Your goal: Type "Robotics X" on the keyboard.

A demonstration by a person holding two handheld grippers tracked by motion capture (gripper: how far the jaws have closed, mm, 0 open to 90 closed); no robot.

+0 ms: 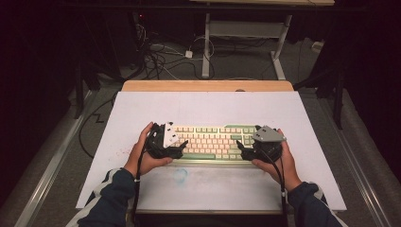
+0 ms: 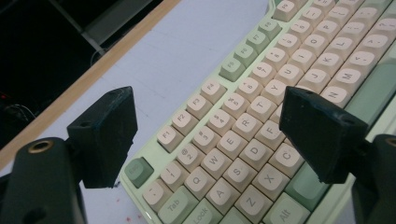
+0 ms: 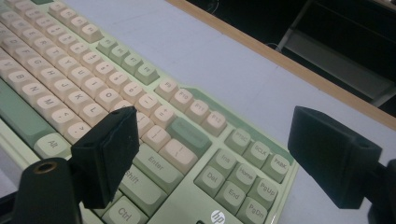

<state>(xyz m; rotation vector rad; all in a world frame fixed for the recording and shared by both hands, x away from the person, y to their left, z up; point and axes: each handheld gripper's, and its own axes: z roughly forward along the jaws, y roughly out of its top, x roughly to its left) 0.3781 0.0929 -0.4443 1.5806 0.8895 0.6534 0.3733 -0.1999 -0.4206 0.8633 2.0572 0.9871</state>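
White table (image 1: 203,106), keyboard (image 1: 210,141) between both spread claws.

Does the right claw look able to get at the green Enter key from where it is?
Probably yes: the right claw hangs open right over the green Enter key of the pale green keyboard, with nothing between.

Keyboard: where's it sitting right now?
In the high view the keyboard lies mid-table on the white mat, between the left gripper and right gripper, both open.

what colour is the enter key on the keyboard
Pale green, like the keyboard's other modifier keys; the Enter key shows best in the right gripper view.
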